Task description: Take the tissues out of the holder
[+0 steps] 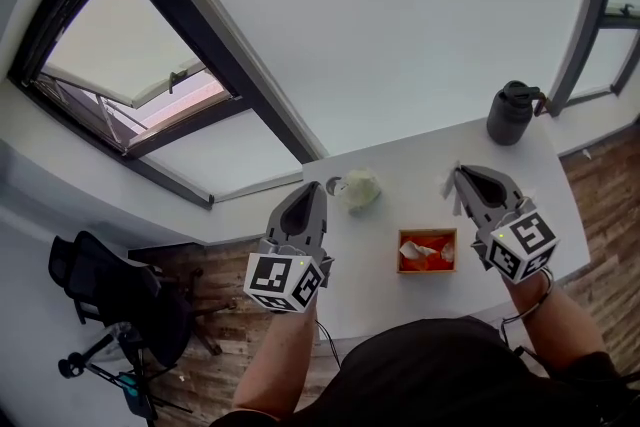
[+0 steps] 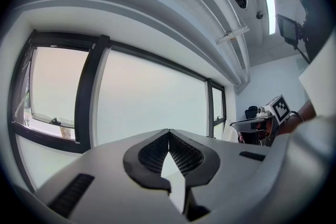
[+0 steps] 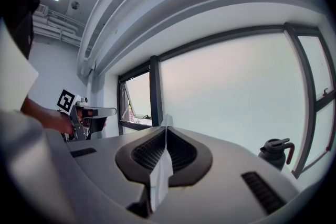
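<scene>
Orange holder (image 1: 428,266), white tissues (image 1: 417,252), black jug (image 1: 511,115).

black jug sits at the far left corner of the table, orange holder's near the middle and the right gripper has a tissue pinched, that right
Not quite. The black jug stands at the far right corner of the table, not the left, as the head view shows. The rest holds: the orange holder sits near the middle, and the right gripper is shut on a tissue.

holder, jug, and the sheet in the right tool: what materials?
Holder: orange, matte, straight walls; likely plastic or card, can't tell which.
Jug: dark matte shell with a moulded handle, probably plastic.
Sheet: thin white tissue paper, softly creased, pinched in the right tool.
</scene>
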A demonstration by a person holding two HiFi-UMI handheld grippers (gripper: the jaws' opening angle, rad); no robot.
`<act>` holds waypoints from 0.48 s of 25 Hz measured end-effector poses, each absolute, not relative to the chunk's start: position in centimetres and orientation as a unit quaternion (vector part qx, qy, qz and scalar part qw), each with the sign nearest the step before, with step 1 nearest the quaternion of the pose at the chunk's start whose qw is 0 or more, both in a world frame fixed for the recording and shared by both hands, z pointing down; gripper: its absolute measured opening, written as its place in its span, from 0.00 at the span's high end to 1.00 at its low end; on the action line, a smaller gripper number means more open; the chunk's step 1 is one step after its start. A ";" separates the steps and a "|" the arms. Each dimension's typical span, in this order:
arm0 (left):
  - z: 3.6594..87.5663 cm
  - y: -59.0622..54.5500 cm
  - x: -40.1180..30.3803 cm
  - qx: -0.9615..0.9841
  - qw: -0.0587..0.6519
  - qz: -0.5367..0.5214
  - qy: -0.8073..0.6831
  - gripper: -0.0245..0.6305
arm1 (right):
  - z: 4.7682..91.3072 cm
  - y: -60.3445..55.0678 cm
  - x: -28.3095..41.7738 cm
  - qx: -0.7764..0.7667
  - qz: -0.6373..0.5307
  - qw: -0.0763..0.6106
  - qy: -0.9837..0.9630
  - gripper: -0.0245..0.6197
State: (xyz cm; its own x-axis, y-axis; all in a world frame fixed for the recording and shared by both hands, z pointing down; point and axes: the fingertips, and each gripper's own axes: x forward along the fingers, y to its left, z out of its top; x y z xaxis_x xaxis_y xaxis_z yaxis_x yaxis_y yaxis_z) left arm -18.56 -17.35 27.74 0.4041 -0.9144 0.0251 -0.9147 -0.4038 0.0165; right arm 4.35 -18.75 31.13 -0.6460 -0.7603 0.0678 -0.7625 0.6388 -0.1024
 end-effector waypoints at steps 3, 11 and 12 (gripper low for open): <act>27.7 -17.4 -18.4 0.840 0.014 0.005 -0.542 0.95 | 30.7 -18.7 4.4 0.424 0.054 0.008 -0.904 0.94; 27.8 -17.6 -18.0 0.847 0.017 0.000 -0.532 0.95 | 31.0 -18.7 4.4 0.431 0.050 0.015 -0.901 0.94; 27.9 -17.7 -18.0 0.847 0.017 0.002 -0.531 0.95 | 31.1 -18.7 4.4 0.431 0.050 0.017 -0.901 0.94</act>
State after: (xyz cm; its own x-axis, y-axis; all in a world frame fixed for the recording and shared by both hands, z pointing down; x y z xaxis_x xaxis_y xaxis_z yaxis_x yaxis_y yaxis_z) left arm -17.97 -17.66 27.93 0.4361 -0.8996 0.0213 -0.8998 -0.4356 0.0272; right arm 4.43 -18.72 31.05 -0.6271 -0.7754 0.0740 -0.7789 0.6227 -0.0746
